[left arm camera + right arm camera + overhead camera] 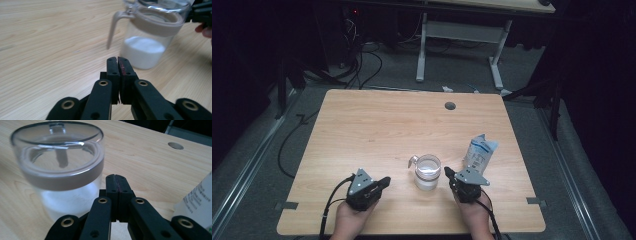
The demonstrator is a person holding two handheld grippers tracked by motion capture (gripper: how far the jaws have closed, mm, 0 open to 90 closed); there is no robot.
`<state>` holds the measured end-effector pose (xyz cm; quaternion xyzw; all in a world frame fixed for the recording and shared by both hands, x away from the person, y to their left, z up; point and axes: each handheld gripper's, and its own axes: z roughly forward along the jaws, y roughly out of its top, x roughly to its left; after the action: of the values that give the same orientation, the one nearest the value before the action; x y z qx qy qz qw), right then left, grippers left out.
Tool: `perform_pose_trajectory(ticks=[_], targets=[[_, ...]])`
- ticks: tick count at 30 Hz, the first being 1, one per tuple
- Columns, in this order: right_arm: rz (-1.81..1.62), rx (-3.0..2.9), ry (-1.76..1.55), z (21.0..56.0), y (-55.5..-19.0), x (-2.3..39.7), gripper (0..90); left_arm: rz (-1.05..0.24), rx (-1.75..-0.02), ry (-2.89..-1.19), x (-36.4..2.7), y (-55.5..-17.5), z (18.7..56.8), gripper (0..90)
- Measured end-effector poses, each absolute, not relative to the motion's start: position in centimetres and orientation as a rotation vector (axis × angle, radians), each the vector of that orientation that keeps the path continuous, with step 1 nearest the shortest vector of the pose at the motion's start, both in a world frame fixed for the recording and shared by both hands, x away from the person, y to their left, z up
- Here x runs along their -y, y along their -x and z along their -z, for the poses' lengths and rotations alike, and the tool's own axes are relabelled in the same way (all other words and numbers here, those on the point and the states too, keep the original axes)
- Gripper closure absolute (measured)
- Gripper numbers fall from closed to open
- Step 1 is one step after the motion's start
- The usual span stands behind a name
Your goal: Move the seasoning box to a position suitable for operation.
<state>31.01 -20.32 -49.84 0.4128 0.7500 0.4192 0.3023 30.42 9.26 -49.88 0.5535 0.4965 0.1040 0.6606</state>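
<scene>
Two grippers sat low over the near half of the wooden table (377, 120), one on each side of a clear glass jar (428, 172). The jar stood upright near the middle of the table's near half, with a beige band around its top, a clear lid on it, a beige handle-like clip (113, 27) hanging from one side, and a layer of white powder (143, 52) in its bottom. The left gripper (384, 183) lay to the jar's left, apart from it, its black jaws pressed together with nothing between them, their tips aimed toward the jar. The right gripper (448, 173) was just beside the jar's right wall, its jaws likewise together and empty; whether it touched the glass could not be told. A white and blue pouch (479, 152) stood just beyond the right gripper, to the right of the jar. A round hole (450, 105) marked the table's far edge.
</scene>
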Motion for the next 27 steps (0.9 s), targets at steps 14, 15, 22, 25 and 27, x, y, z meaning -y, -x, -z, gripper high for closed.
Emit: perform_pose_trajectory(ticks=[14,15,22,25,27], targets=[[-1.081,-2.020,-1.055,49.5,-31.1,19.0,90.0,-0.307,-1.153,-1.166,-16.0,-29.7,49.8,80.0],[-1.082,-2.025,-1.044,49.5,-30.9,18.9,90.0,-0.308,-1.159,-1.160,-16.2,-29.8,49.9,79.9],[-1.109,-2.056,-0.990,49.6,-29.1,17.5,90.0,-0.302,-1.185,-1.153,-16.6,-30.2,50.4,78.3],[-1.122,-2.075,-0.955,49.7,-28.5,16.6,90.0,-0.301,-1.187,-1.150,-16.5,-30.3,50.5,77.3],[-1.122,-2.088,-0.934,49.6,-28.2,16.2,90.0,-0.299,-1.187,-1.155,-16.5,-30.3,50.5,76.1]])
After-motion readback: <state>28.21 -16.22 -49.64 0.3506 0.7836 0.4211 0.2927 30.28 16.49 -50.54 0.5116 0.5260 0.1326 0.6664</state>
